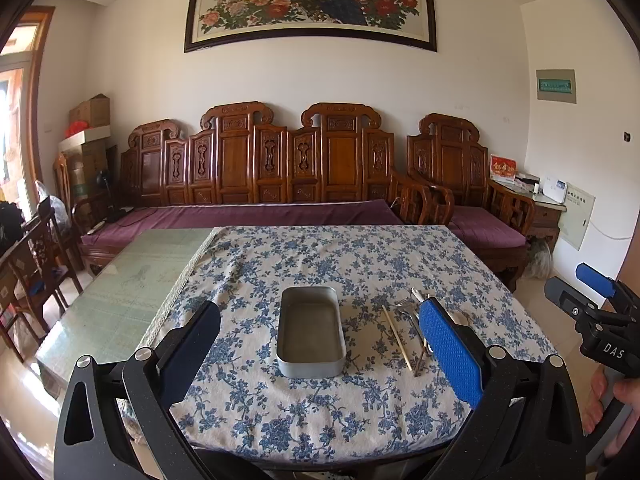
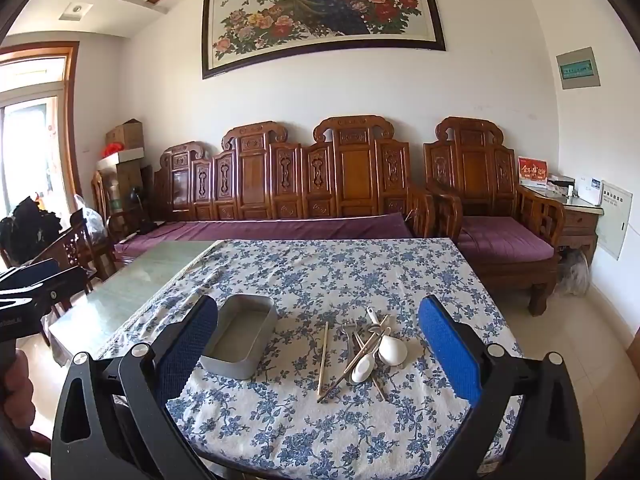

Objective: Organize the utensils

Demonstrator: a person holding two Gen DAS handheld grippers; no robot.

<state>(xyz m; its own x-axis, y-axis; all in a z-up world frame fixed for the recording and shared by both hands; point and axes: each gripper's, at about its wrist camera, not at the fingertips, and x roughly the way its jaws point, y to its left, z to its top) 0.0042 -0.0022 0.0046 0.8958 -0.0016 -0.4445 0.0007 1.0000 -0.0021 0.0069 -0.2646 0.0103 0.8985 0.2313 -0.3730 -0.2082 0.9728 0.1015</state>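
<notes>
An empty grey metal tray (image 1: 312, 330) sits on the blue floral tablecloth (image 1: 320, 412); it also shows in the right wrist view (image 2: 240, 338). To its right lies a pile of utensils (image 2: 366, 354): a pale wooden chopstick (image 2: 323, 358), a metal fork (image 2: 349, 334), a white spoon (image 2: 363, 368), a white ladle (image 2: 392, 350) and darker chopsticks. My left gripper (image 1: 320, 348) is open above the near table edge, framing the tray. My right gripper (image 2: 320, 344) is open, framing the pile. Both are empty.
The cloth covers the right part of a green glass-topped table (image 1: 132, 280). A carved wooden sofa (image 1: 280, 168) with purple cushions stands behind, wooden chairs (image 1: 36, 264) at the left. The right gripper's body (image 1: 596, 320) shows at the left wrist view's right edge.
</notes>
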